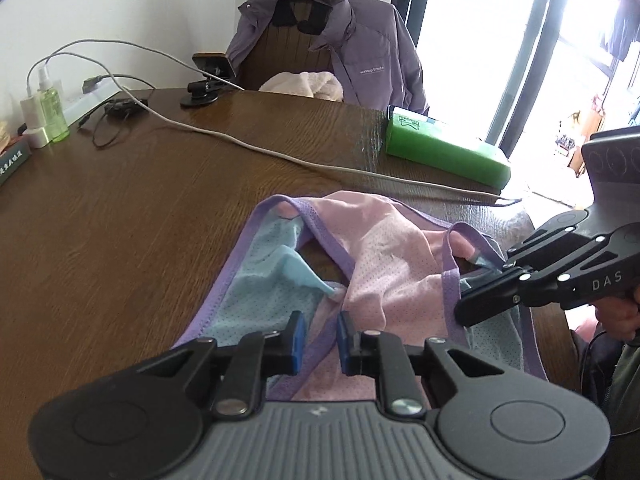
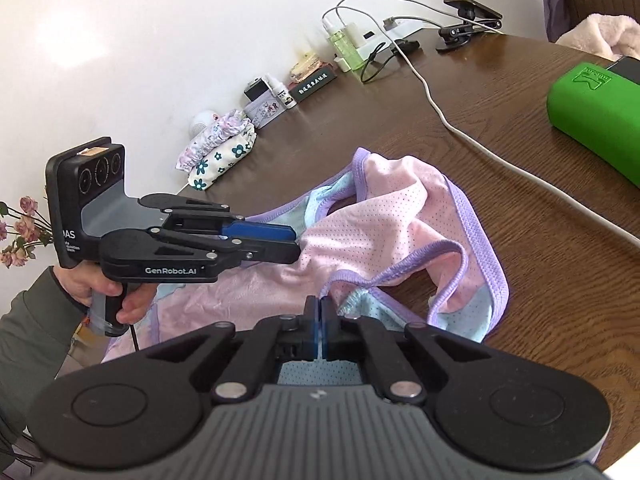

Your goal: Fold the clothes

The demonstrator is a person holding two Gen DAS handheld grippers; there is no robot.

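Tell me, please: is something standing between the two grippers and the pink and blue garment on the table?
Nothing visible does. The right gripper is already shut on the garment at its purple trim. The left gripper has the cloth between its fingers. The white cable and green box lie farther back, apart from it.

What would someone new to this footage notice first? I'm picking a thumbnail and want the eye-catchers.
First the pink and blue garment with purple trim, lying crumpled in the middle of the brown table, with the right gripper shut on its near edge and the left gripper over its other side, jaws slightly apart. Next the bright green box at the table's far side, beside a long white cable, and behind it a purple jacket hung on a chair.
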